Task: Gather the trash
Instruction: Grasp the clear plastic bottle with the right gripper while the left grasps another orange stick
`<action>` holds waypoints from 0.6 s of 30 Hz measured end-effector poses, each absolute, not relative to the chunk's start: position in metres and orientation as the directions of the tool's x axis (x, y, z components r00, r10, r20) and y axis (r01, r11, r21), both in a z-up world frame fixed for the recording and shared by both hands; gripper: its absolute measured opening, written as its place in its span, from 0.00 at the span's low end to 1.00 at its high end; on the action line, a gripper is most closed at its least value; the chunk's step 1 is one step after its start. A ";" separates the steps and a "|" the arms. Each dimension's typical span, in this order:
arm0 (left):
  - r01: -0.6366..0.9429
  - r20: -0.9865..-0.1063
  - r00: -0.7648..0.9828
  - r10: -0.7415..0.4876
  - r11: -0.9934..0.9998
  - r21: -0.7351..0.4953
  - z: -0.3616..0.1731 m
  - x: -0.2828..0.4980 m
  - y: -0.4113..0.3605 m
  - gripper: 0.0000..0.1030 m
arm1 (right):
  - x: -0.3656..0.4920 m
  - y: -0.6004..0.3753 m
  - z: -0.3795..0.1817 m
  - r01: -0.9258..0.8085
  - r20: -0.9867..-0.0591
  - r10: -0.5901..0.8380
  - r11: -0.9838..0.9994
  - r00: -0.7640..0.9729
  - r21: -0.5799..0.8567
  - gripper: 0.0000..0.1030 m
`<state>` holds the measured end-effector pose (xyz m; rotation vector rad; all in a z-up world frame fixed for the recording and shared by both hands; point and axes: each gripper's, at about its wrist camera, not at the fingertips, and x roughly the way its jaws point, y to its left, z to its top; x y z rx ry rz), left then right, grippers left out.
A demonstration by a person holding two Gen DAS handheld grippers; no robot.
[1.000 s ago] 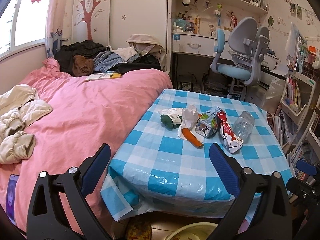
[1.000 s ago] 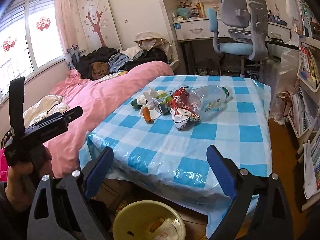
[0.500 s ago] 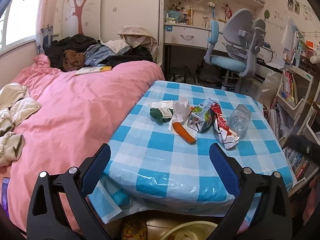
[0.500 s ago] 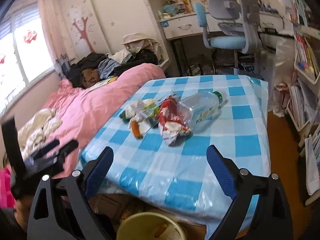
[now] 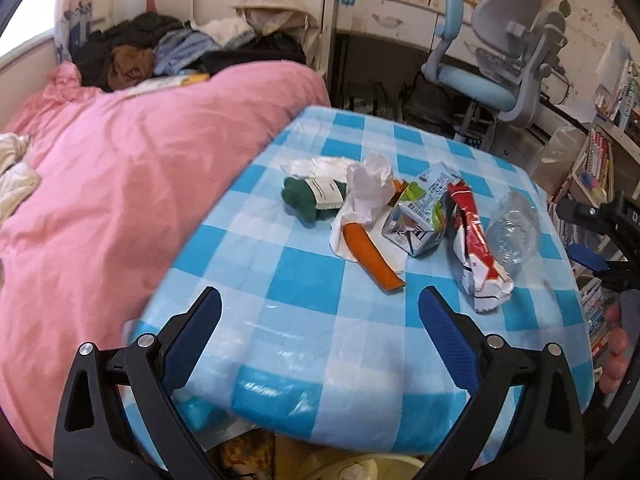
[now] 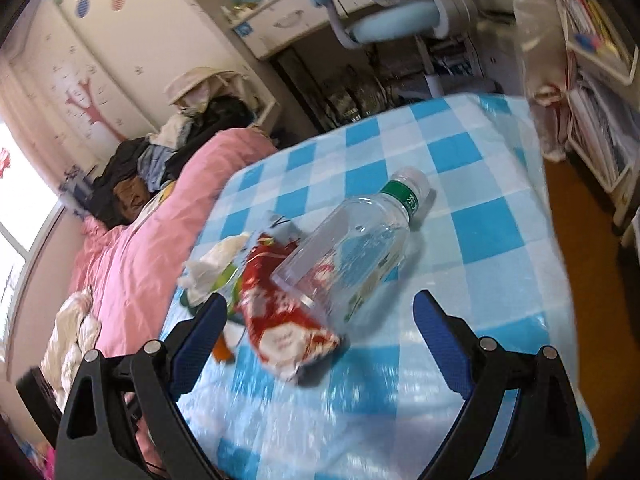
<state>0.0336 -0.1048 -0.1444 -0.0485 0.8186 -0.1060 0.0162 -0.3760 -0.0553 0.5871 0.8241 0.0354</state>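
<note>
A pile of trash lies on the blue-checked table (image 5: 312,288): a green wad (image 5: 310,200), crumpled white paper (image 5: 366,188), an orange peel strip (image 5: 372,254), a drink carton (image 5: 420,216), a red snack wrapper (image 5: 476,252) and a clear plastic bottle (image 5: 512,232). My left gripper (image 5: 320,332) hangs open over the table's near edge, short of the pile. My right gripper (image 6: 316,340) is open, close to the bottle (image 6: 356,256) and the red wrapper (image 6: 280,320), which lie between and just beyond its fingers.
A bed with a pink duvet (image 5: 120,184) runs along the table's left side, clothes heaped at its far end. A blue desk chair (image 5: 492,64) and desk stand behind. Bookshelves (image 5: 600,160) line the right. A yellow bin rim (image 5: 360,466) shows under the table's front.
Both grippers have moved forward toward the table. The right one has swung in low over the table toward the bottle and wrapper, its view tilting. Both stay open.
</note>
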 end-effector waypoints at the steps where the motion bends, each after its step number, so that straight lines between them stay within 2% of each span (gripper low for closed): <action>1: 0.075 -0.737 0.665 -0.120 0.993 -0.094 -0.148 0.040 -0.108 0.93 | 0.020 -0.377 -0.057 0.199 -0.683 0.251 0.839 0.686 0.507 0.87; 9: 0.064 -0.779 0.615 -0.120 0.993 -0.102 -0.170 0.080 -0.130 0.92 | 0.062 -0.375 -0.071 0.227 -0.729 0.227 0.855 0.646 0.467 0.87; 12: 0.083 -0.797 0.589 -0.131 0.991 -0.101 -0.178 0.093 -0.140 0.84 | 0.073 -0.369 -0.076 0.224 -0.763 0.204 0.882 0.614 0.416 0.88; 15: 0.109 -0.817 0.559 -0.138 0.990 -0.093 -0.187 0.103 -0.148 0.70 | 0.081 -0.367 -0.081 0.200 -0.795 0.193 0.909 0.575 0.366 0.88; 17: 0.124 -0.828 0.542 -0.147 0.988 -0.095 -0.191 0.108 -0.151 0.56 | 0.083 -0.371 -0.085 0.194 -0.814 0.194 0.917 0.547 0.348 0.87; 18: 0.135 -0.834 0.530 -0.154 0.986 -0.097 -0.194 0.109 -0.152 0.51 | 0.082 -0.373 -0.087 0.188 -0.826 0.192 0.924 0.530 0.334 0.84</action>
